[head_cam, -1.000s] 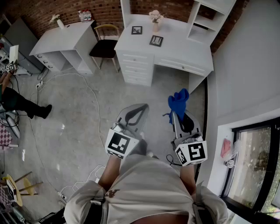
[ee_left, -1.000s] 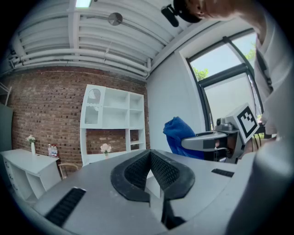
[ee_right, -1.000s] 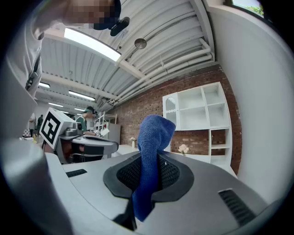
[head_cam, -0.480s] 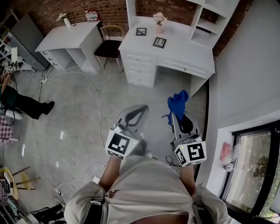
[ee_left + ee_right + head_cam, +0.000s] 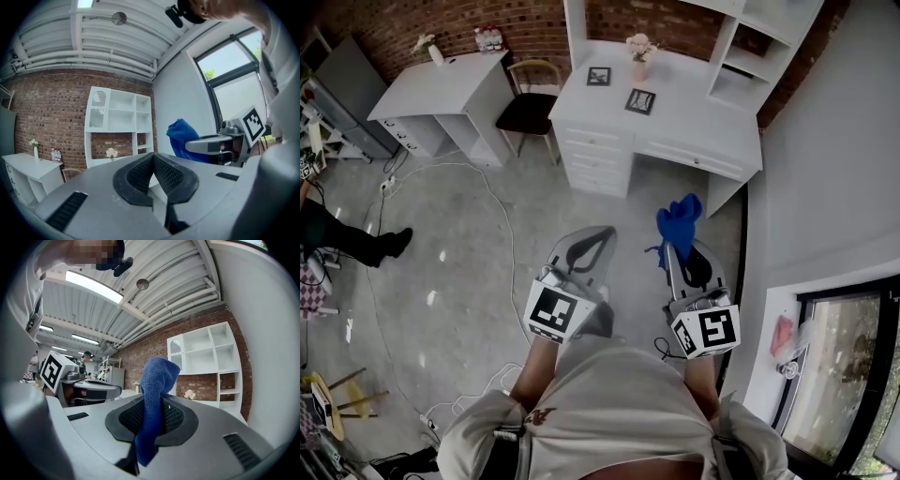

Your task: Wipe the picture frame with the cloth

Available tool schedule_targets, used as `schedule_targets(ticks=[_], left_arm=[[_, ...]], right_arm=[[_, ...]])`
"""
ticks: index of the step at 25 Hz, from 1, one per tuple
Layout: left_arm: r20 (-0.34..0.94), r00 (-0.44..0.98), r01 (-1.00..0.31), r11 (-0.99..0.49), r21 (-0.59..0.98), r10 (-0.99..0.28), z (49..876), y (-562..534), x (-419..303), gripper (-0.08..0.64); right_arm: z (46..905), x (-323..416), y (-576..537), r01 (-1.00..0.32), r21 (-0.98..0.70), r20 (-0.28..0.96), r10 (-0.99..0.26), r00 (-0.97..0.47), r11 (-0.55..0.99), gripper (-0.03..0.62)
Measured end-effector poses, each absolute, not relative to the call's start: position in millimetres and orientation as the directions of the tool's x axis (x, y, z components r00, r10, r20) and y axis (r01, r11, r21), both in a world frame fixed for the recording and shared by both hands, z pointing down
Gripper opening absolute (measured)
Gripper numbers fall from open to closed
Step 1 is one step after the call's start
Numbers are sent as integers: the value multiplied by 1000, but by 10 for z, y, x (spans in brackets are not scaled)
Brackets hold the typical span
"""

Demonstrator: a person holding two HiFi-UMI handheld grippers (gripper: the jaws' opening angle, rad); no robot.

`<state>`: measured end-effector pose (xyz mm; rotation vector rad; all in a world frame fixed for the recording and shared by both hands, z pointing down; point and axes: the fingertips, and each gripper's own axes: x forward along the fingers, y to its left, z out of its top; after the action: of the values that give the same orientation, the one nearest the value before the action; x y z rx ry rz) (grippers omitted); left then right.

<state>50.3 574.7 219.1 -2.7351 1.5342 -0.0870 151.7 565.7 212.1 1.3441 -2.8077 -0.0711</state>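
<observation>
The left hand-held gripper [image 5: 602, 234] is hanging well short of the white counter [image 5: 694, 117], its jaws pressed together on nothing. A picture frame [image 5: 639, 101] is lying on the counter's top, with a second frame [image 5: 599, 76] standing just behind it. The right hand-held gripper [image 5: 677, 251], also well short of the counter, is clamping a blue cloth [image 5: 680, 217]. The approach seems to be the step in hand. Next, the cloth needs carrying to the counter and onto the frame.
</observation>
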Motion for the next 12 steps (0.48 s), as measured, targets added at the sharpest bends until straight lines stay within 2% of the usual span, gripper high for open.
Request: schedule_targets(ticks=[12], left_arm=[[53,552,-832,-554,-20,-832,2207,4835,3,-5]], right_arm=[[2114,1023,4769,-809,54,28,-810,-585,586,46]])
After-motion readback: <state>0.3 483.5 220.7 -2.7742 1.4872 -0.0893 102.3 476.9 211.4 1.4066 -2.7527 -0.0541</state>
